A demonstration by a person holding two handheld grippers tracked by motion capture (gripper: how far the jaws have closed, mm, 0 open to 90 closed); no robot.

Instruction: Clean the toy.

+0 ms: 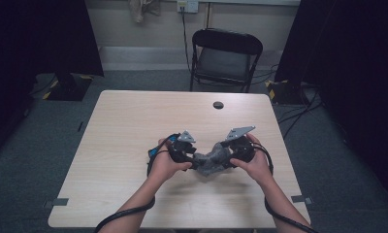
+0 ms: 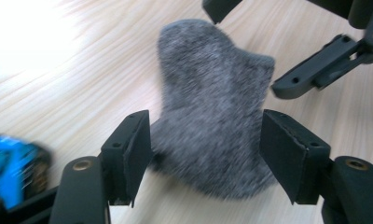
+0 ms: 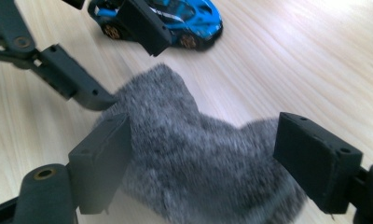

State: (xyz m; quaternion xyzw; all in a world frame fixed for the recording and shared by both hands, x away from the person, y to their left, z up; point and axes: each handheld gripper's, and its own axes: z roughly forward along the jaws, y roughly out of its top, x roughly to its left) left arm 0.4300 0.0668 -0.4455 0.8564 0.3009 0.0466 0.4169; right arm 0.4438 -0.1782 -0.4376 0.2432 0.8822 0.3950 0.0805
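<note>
Grey sock [image 1: 212,162] lies near the table's [image 1: 134,121] front edge, right of centre. Left gripper [image 2: 205,156] and right gripper [image 3: 212,161] jaws are spread around it, nothing clamped. Risk: closing here, only loose fuzz is pinched; blue toy car [image 3: 170,18] could be bumped.

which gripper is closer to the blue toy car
Left. The left gripper is right beside the blue toy car, jaws open around the grey sock. The right gripper sits across the sock from the car.

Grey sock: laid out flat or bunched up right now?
Bunched up. The grey sock humps off the table in a bent heap between the left gripper and right gripper, not spread flat.
</note>
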